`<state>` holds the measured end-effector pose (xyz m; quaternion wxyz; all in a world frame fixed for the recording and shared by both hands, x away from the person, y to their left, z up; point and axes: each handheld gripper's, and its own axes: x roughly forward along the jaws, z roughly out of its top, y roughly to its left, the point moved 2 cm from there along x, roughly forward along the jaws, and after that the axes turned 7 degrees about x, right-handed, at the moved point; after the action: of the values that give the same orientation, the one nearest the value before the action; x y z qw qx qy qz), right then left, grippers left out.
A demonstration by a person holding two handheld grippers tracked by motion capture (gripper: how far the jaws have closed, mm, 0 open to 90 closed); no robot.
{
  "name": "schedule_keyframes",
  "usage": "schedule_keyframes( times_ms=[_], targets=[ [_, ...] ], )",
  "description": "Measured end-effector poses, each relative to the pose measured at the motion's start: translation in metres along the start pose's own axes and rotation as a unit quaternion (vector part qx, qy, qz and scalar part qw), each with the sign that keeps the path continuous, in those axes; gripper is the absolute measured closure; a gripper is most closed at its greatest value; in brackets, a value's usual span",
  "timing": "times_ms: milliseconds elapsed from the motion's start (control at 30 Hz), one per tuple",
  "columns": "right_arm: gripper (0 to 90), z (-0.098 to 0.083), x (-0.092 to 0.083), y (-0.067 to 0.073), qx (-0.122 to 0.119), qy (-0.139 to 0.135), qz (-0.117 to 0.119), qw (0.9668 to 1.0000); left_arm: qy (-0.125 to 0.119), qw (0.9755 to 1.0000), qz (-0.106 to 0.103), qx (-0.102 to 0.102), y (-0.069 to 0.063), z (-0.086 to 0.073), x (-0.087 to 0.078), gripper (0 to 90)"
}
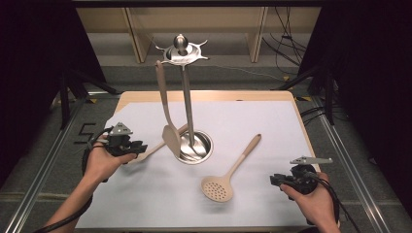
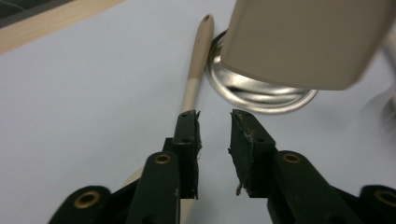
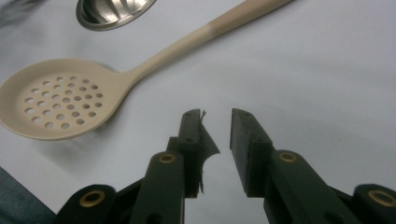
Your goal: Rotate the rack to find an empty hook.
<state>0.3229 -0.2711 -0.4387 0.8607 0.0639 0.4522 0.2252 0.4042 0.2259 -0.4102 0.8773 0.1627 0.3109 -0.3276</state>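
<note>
A polished steel utensil stand rises from a round dished base — one beige spatula hangs from its top ring, so the work looks like hanging utensils. Left of the base lies a smooth beige spoon; the left gripper hovers over its handle, jaws apart, gripping nothing. Right of the base rests a matte perforated beige skimmer — the right gripper waits beside it, jaws spread, empty.

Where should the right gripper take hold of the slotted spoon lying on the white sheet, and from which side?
Probably on the slotted spoon handle's bare middle, coming from above with the jaws across it. The handle is slim and straight and lies flat, while the perforated bowl is wide and shallow. The right gripper is open beside the bowl, with nothing between its jaws.
</note>
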Motion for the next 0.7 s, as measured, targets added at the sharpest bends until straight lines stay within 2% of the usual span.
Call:
schedule_keyframes(
  times_ms=[33,67,100,133,167,200,233,267,333,400,433,500,533,567,600,633,700],
  targets=[
    [76.0,0.0,0.0,0.0,-0.001,0.0,0.0,1.0,-0.02,0.9997,-0.002,-0.011,-0.004,0.003,-0.002,75.9],
    [77.5,0.0,-0.001,0.001,0.004,0.001,0.001,1.0,-0.038,0.9991,-0.006,-0.015,-0.008,0.009,-0.008,82.5],
    [77.5,0.0,-0.001,0.001,0.004,0.001,0.001,1.0,-0.055,0.9983,-0.009,-0.018,-0.011,0.014,-0.013,82.5],
    [78.1,0.0,-0.001,0.002,0.004,0.0,-0.001,1.0,-0.087,0.996,-0.009,-0.016,-0.015,0.023,-0.022,84.7],
    [78.6,0.001,-0.001,0.003,0.001,-0.004,0.0,1.0,-0.117,0.9928,-0.012,-0.026,-0.019,0.032,-0.03,85.9],
    [79.2,0.001,0.002,0.003,0.002,-0.024,0.005,0.9997,-0.148,0.9888,-0.007,-0.018,-0.022,0.043,-0.041,87.0],
    [79.7,0.001,0.002,0.003,0.004,-0.022,0.013,0.9997,-0.167,0.9857,-0.007,-0.02,-0.025,0.049,-0.047,89.2],
    [79.7,0.002,-0.001,0.003,-0.002,-0.005,0.002,1.0,-0.186,0.9822,-0.009,-0.02,-0.027,0.056,-0.055,89.3],
    [79.7,0.002,-0.001,0.004,0.0,-0.004,0.0,1.0,-0.221,0.9751,-0.002,-0.009,-0.03,0.07,-0.067,89.3],
    [79.7,0.003,0.0,0.003,-0.006,-0.007,0.002,1.0,-0.256,0.9667,0.005,-0.002,-0.034,0.084,-0.078,89.5],
    [79.7,0.003,0.001,0.003,-0.002,-0.008,0.006,0.9999,-0.269,0.963,0.004,-0.001,-0.035,0.091,-0.082,89.5],
    [79.7,0.003,0.0,0.004,-0.002,0.005,-0.002,1.0,-0.285,0.9585,0.003,0.0,-0.038,0.101,-0.088,89.6],
    [79.7,0.003,0.0,0.004,-0.007,0.0,-0.003,1.0,-0.293,0.9561,-0.001,0.002,-0.039,0.107,-0.091,89.6],
    [79.7,0.003,0.0,0.005,-0.003,-0.001,0.004,1.0,-0.299,0.9542,-0.002,0.002,-0.04,0.113,-0.094,89.6],
    [79.7,0.003,0.0,0.006,-0.001,-0.003,0.0,1.0,-0.307,0.9516,-0.003,0.005,-0.041,0.12,-0.097,89.6],
    [79.7,0.002,-0.001,0.007,-0.001,-0.003,0.001,1.0,-0.31,0.9508,-0.002,0.006,-0.042,0.124,-0.098,89.6],
    [79.7,0.002,-0.001,0.007,-0.001,-0.003,-0.001,1.0,-0.32,0.9475,-0.007,0.006,-0.043,0.135,-0.103,89.6]
  ],
)
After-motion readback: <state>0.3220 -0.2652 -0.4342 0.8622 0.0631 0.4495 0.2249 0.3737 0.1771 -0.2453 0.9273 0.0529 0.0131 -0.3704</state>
